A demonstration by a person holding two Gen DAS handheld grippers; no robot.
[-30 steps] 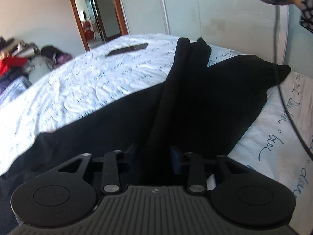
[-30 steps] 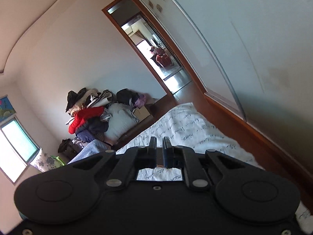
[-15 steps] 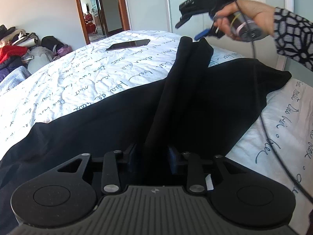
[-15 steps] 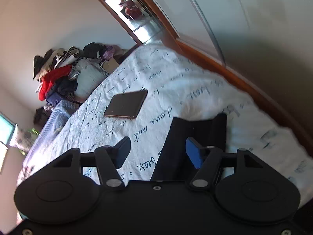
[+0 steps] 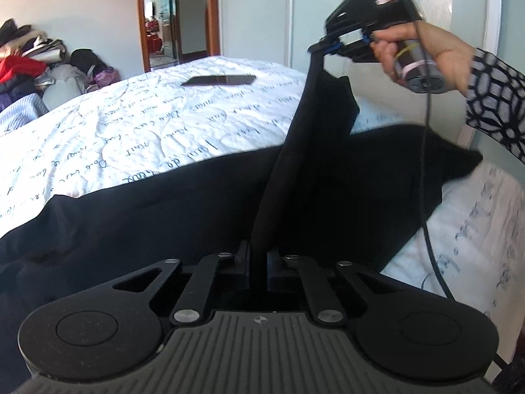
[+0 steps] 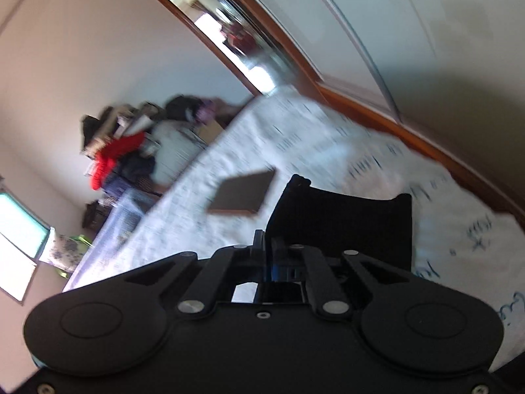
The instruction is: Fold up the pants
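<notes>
Black pants [image 5: 203, 216] spread across the bed [image 5: 131, 131], on the side nearer than the phone [image 5: 219, 80]. One narrow band of the cloth pulled up from the rest and stretched tight between the two grippers, clearly to make a straight fold line.

Left gripper [image 5: 259, 259] low over the pants, fingers closed on the near end of this band; cloth visible between them. Held there probably as the fixed end, so that the band does not slide.

Right gripper [image 5: 323, 47] raised above the bed, to the right of the phone, in a hand [image 5: 426, 52] with a patterned sleeve [image 5: 492, 108]. Fingers [image 6: 259, 246] closed on the far end of the band, at the edge of the pants [image 6: 341, 220]; in the right wrist view, cloth hanging just beyond them. Held high probably to lift the leg free of the layer under it before carrying it over.

Phone well apart from the pants, so not in the way of the fold. Cable [image 5: 425, 164] from the right gripper hanging down over the cloth; could catch the fabric, in my judgement.

Fold itself not yet made: most of the pants flat and open on the bed.
</notes>
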